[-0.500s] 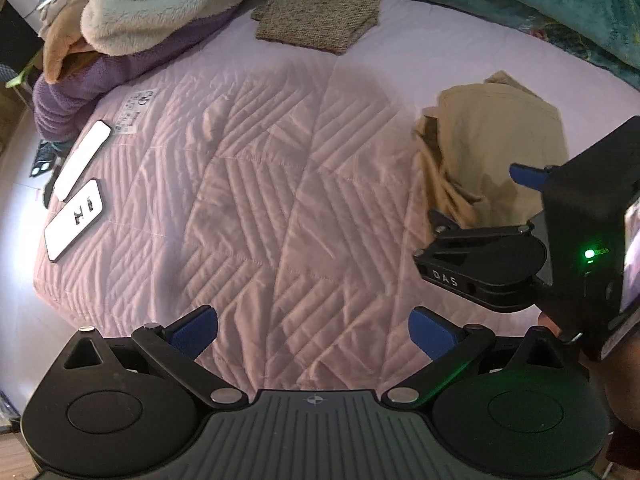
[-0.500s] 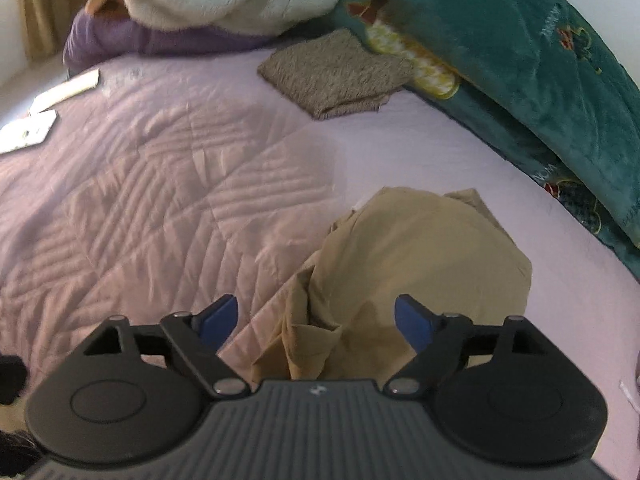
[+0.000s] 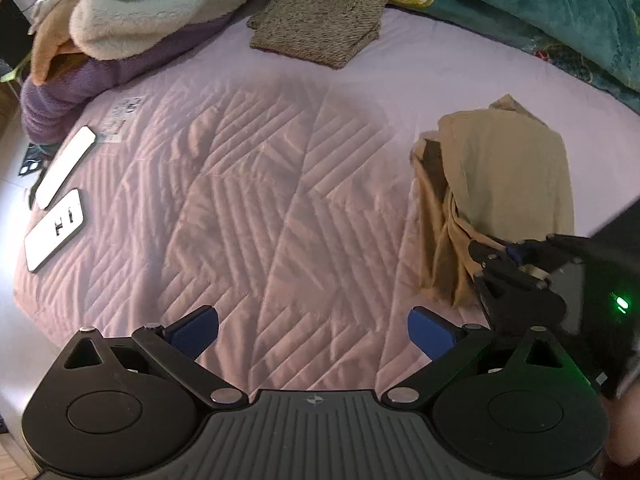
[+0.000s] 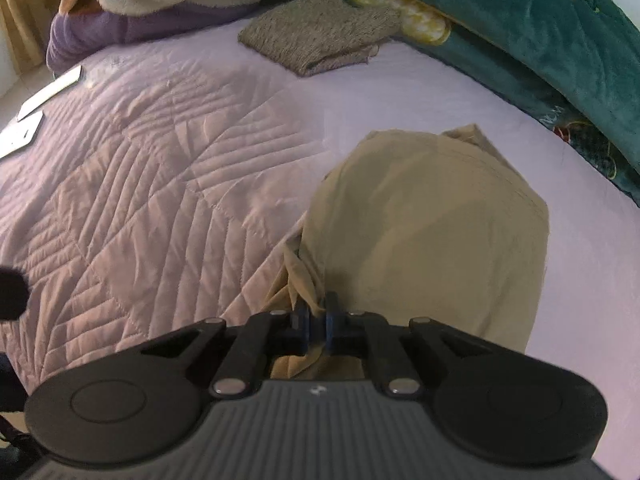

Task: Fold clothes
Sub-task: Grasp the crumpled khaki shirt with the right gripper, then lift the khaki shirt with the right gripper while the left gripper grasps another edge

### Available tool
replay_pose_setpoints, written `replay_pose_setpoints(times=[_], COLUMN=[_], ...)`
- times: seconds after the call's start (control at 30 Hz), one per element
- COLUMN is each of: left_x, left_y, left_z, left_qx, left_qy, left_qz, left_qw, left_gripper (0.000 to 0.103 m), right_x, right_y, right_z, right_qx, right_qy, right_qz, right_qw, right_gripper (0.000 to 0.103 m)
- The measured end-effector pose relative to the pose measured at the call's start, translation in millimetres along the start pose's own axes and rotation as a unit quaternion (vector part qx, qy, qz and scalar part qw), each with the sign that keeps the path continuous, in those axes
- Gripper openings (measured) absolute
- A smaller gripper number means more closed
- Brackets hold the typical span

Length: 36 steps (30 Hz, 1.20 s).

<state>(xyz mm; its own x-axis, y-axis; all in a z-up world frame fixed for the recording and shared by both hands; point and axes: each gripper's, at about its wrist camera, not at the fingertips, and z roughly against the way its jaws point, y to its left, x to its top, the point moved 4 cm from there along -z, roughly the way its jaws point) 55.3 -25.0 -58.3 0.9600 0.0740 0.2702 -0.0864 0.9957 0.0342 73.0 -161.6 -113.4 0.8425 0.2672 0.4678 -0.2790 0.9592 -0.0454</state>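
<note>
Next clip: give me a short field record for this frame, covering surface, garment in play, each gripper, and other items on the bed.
surface: quilted pink bedspread
garment in play: tan garment, bunched, near edge pinched
right gripper: shut on the tan garment
left gripper: open, above bare quilt, holding nothing
already folded: brown knit
pile: cream fleece on purple fabric

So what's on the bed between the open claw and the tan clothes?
Nothing: only bare pink quilt lies between the left claw and the tan garment, in the left wrist view.

Quilted pink bed (image 3: 248, 216) under tan garment (image 3: 508, 168), folded knit (image 3: 320, 20), two white cards (image 3: 56, 200).
</note>
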Motion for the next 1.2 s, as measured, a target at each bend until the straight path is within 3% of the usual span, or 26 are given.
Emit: replay_pose_setpoints(times=[0.13,0.33,0.5,0.6,0.67,0.73,0.93,1.2], left_x=[9,18,18,3,3,4,18,27], left_y=[-17,-63,-97,-106,-108,-109,-113,-130], left_z=[-16,-72,-110,-126,-132,-134,-126,-114], left_qx=[-0.016,-0.039,-0.057,-0.058,-0.046,-0.039,-0.032,-0.038], left_qy=[-0.004,-0.011,0.011,0.052,0.054,0.05,0.015,0.01], left_qz=[-0.004,-0.029,-0.041,-0.042,-0.045,-0.052,-0.039,-0.033], left_qw=[0.9999,0.9988,0.9975,0.9961,0.9965,0.9966,0.9986,0.9987], left_gripper=[0.101,0.101,0.101,0.1,0.086,0.08,0.082,0.082], right_x=[2,0,-3,-5,-3,-2,-4,-17], right_y=[-21,-51,-69,-79,-87,-94,-119,-175], right_z=[20,39,42,44,45,46,51,71], right_qx=[-0.005,-0.013,-0.013,-0.008,-0.006,-0.004,-0.005,-0.035], right_qy=[-0.02,-0.031,-0.033,-0.037,-0.04,-0.043,-0.05,-0.068], right_qz=[-0.024,-0.028,-0.037,-0.042,-0.045,-0.048,-0.057,-0.105], right_qw=[1.0,0.999,0.999,0.998,0.998,0.998,0.997,0.992], right_gripper=[0.007,0.007,0.007,0.007,0.007,0.007,0.007,0.006])
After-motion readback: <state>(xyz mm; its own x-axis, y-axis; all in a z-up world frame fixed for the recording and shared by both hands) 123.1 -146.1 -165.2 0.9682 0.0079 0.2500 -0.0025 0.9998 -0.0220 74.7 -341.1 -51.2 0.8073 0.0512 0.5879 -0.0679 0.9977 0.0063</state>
